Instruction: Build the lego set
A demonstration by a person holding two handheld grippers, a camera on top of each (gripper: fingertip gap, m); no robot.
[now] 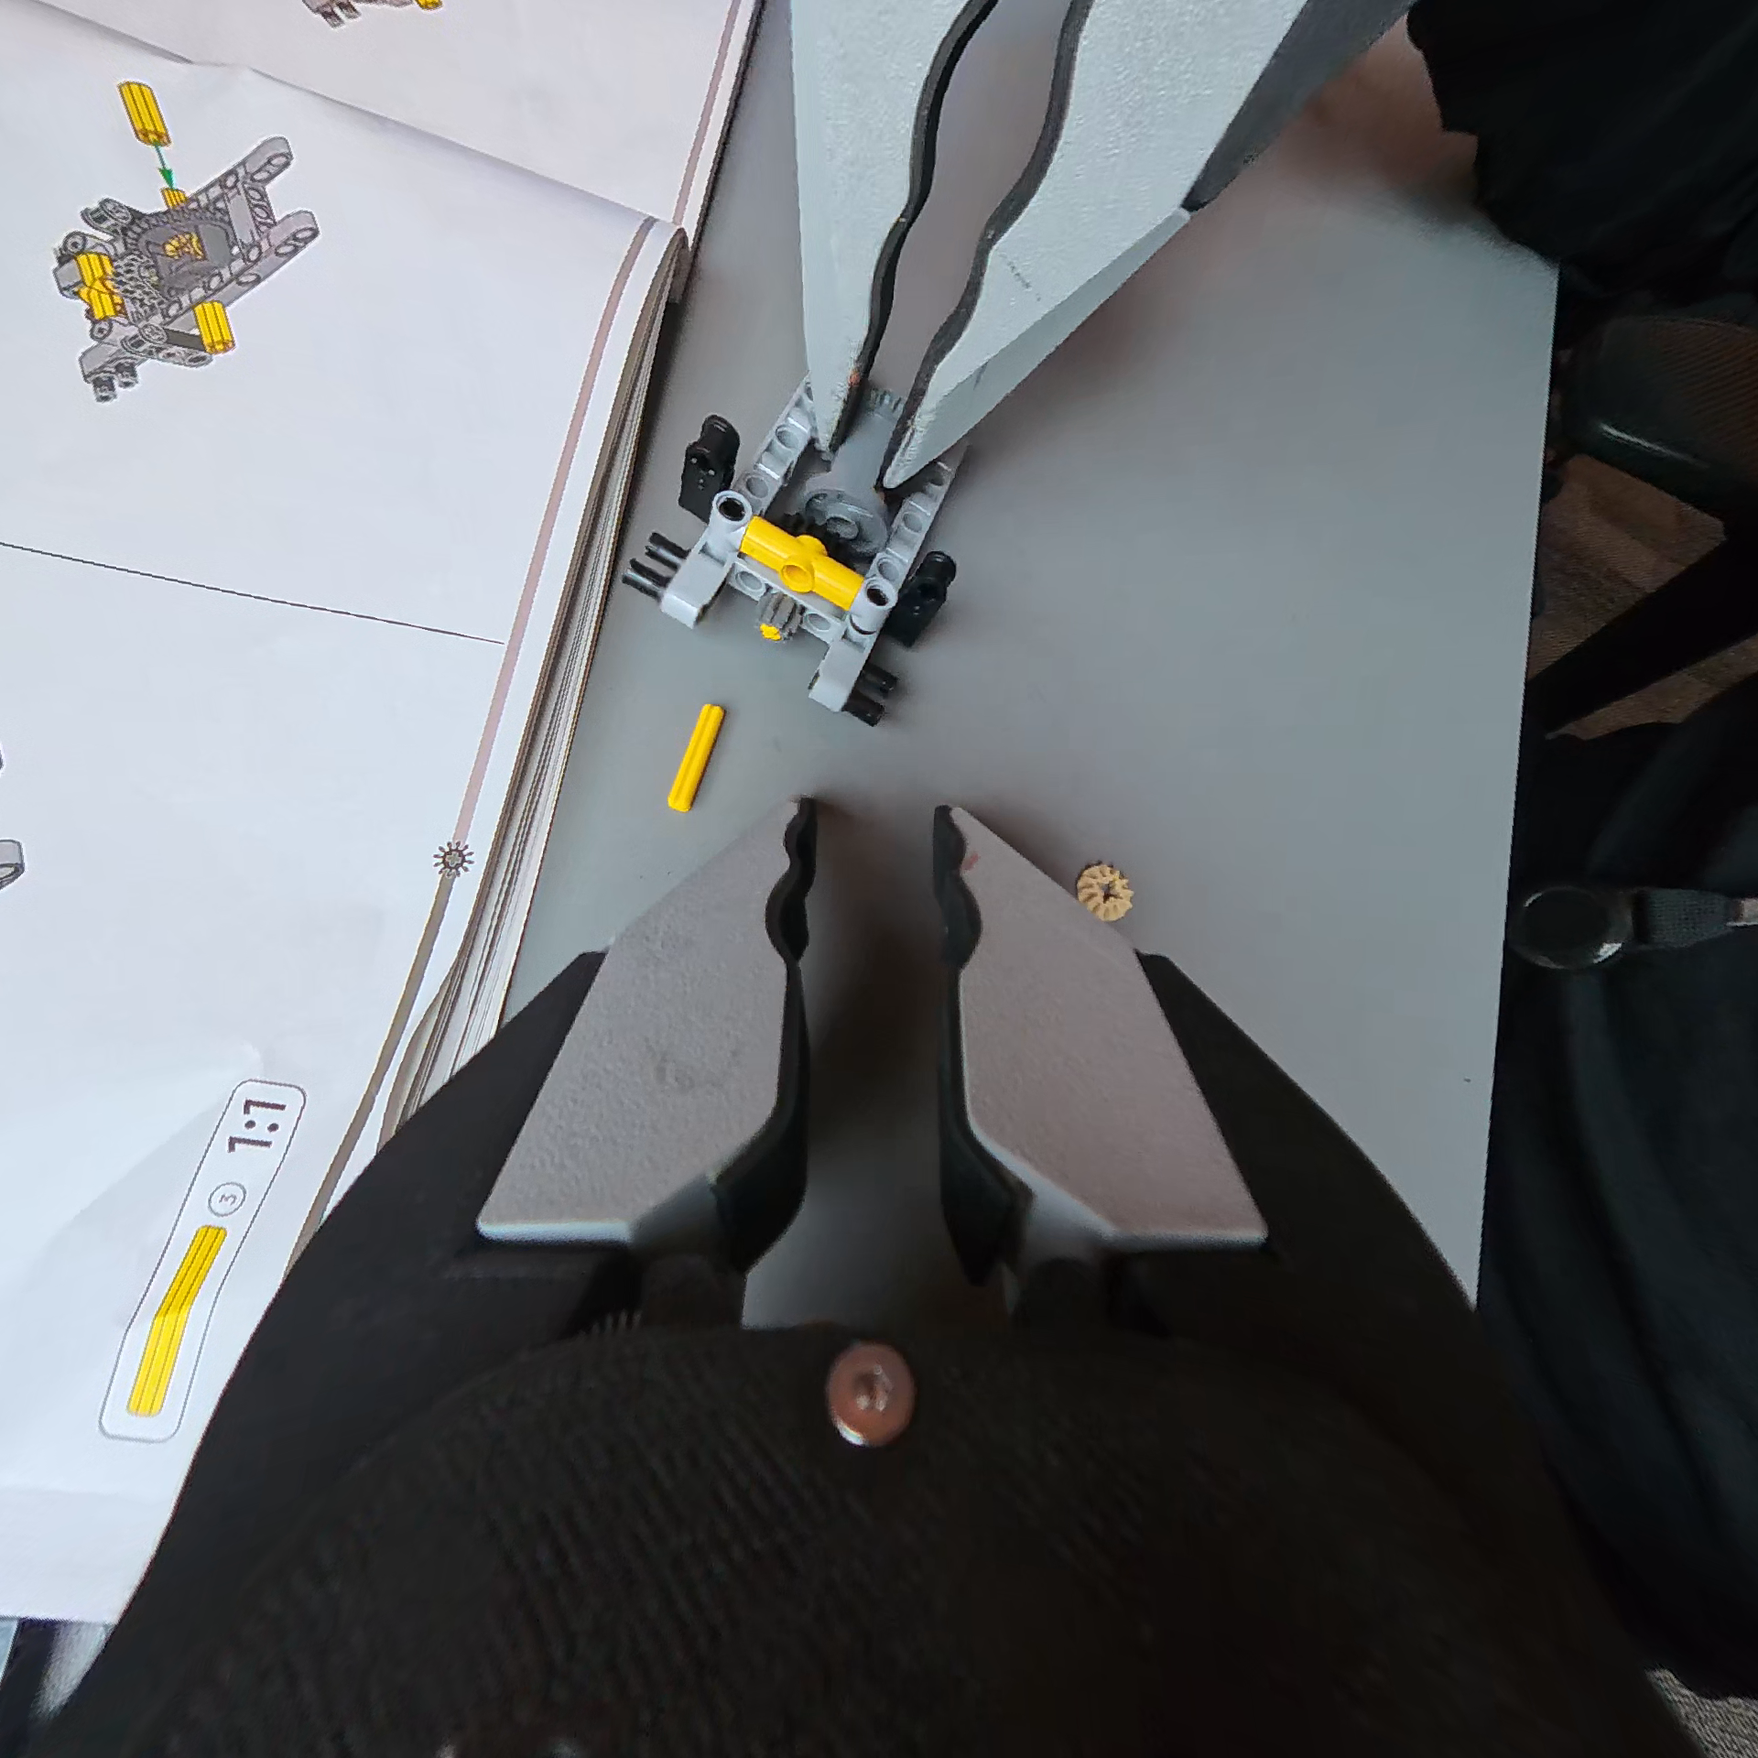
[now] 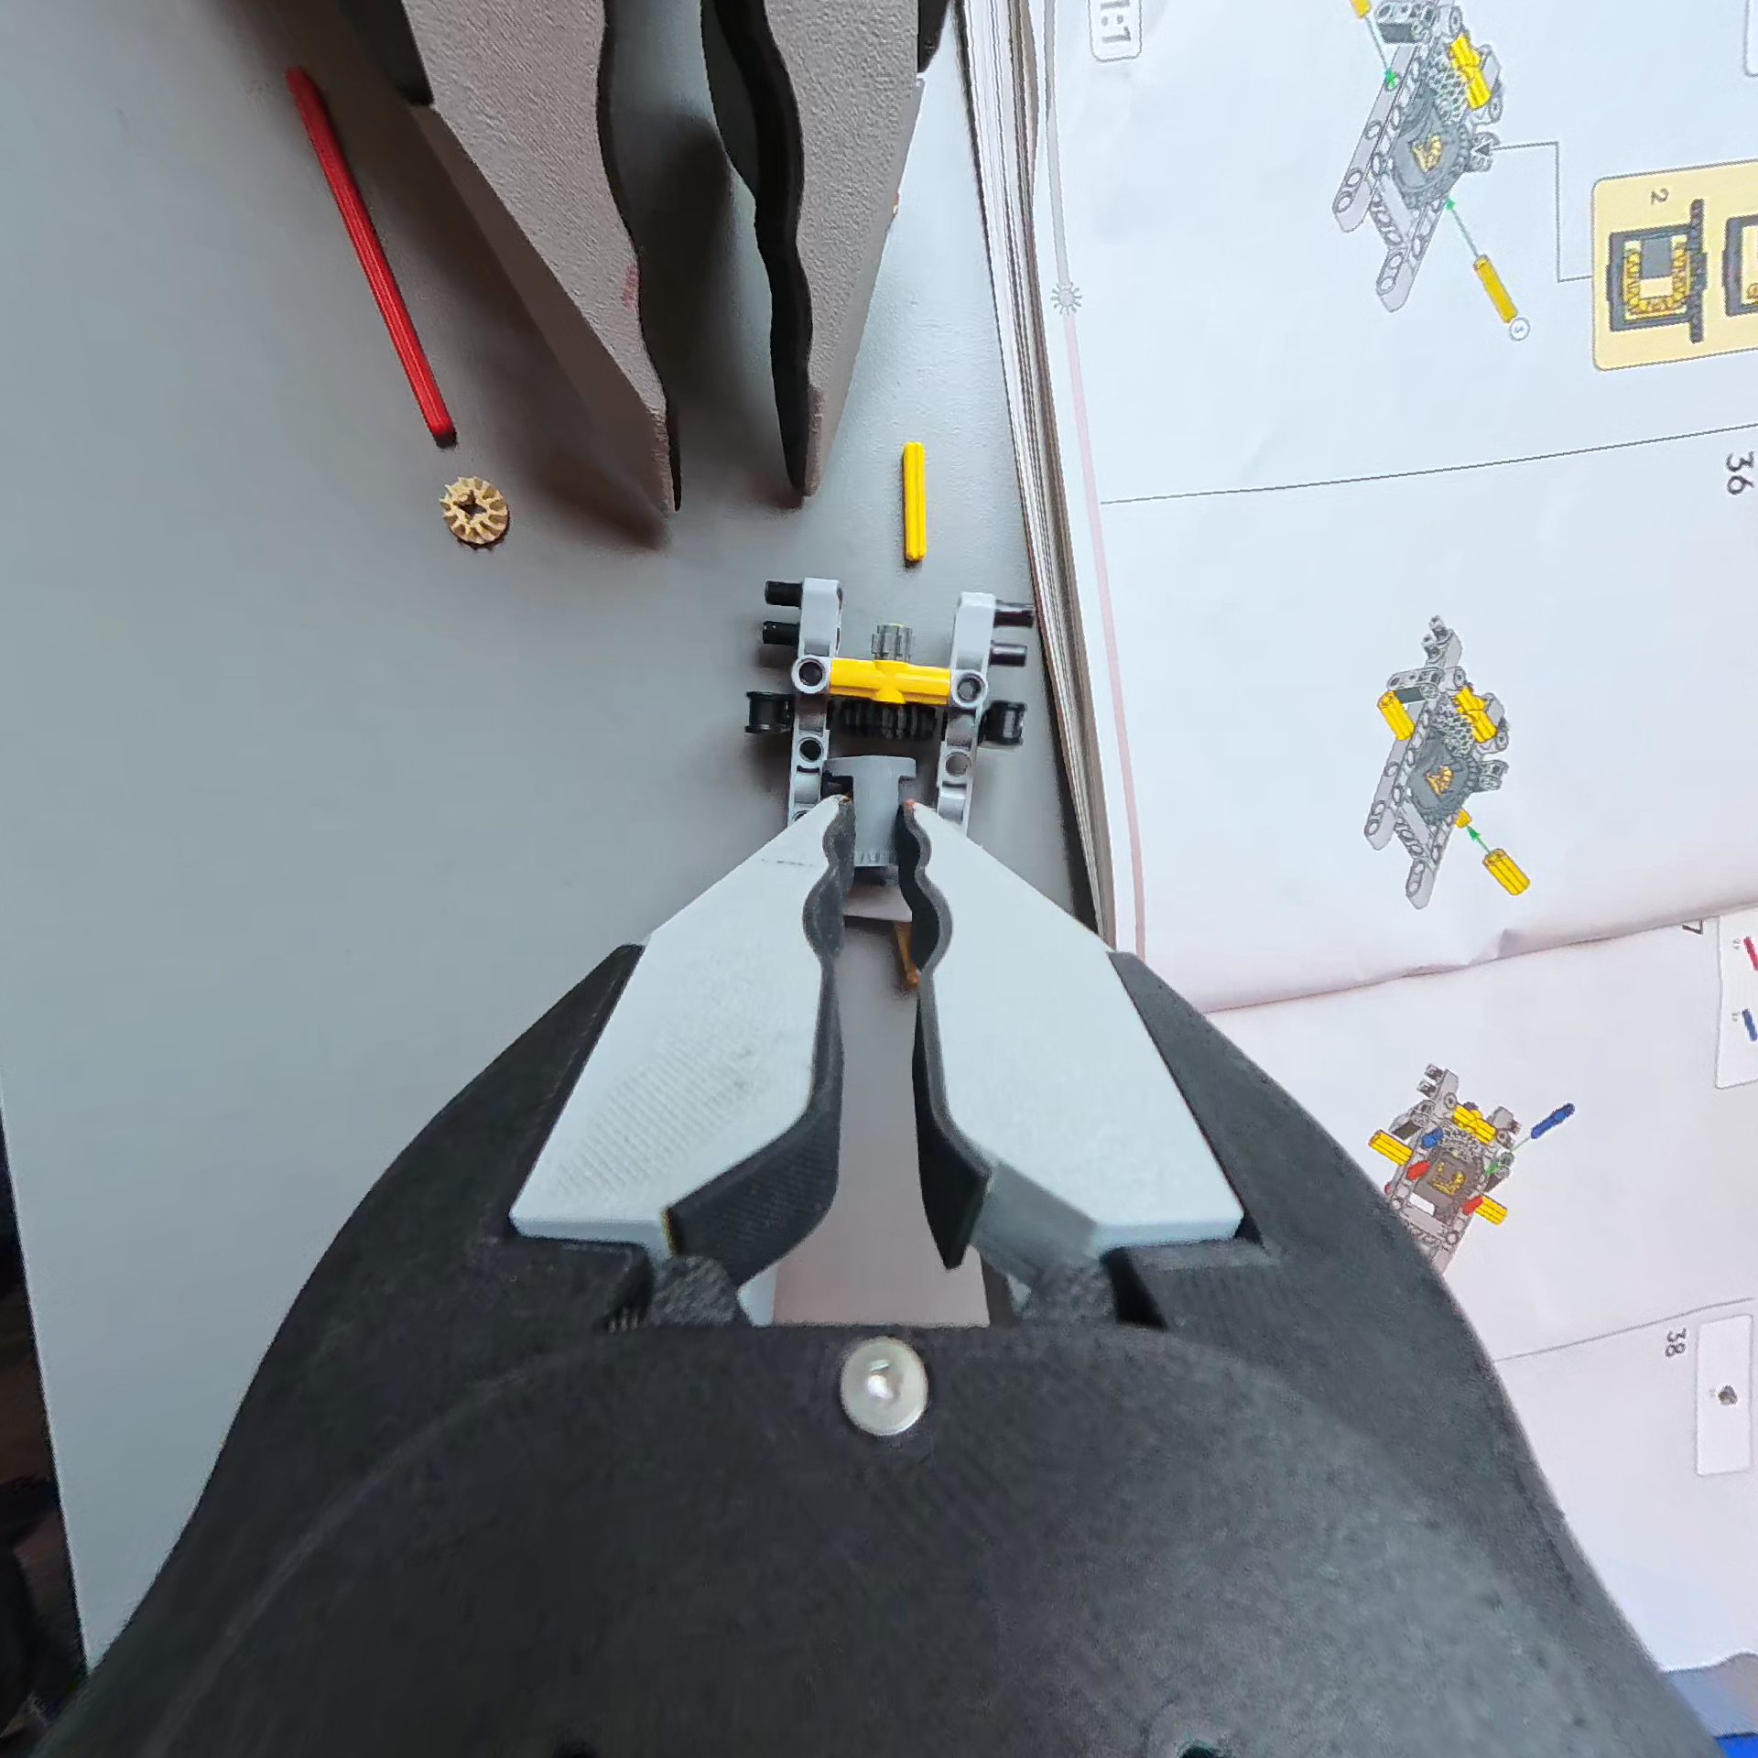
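A small grey lego frame (image 1: 809,561) with a yellow cross connector, dark gears and black pins lies on the grey table; it also shows in the right wrist view (image 2: 889,709). My right gripper (image 2: 873,807) is shut on the dark grey part at the frame's near end; it also shows in the left wrist view (image 1: 868,447). My left gripper (image 1: 873,809) is open and empty, just short of the frame; it also shows in the right wrist view (image 2: 737,490). A loose yellow axle (image 1: 695,757) lies beside its left fingertip and also shows in the right wrist view (image 2: 913,501).
The open instruction booklet (image 1: 285,590) lies against the frame's side, also in the right wrist view (image 2: 1379,618). A tan gear (image 1: 1104,891) and a red axle (image 2: 369,255) lie on the table (image 1: 1237,571). The table edge (image 1: 1513,856) and a dark chair lie beyond. The left gripper's tips are roughly 7 cm from the right gripper's. To the tan gear (image 1: 1104,891): left tips about 4 cm, right tips about 10 cm. It is also in sight in the right wrist view (image 2: 471,513).
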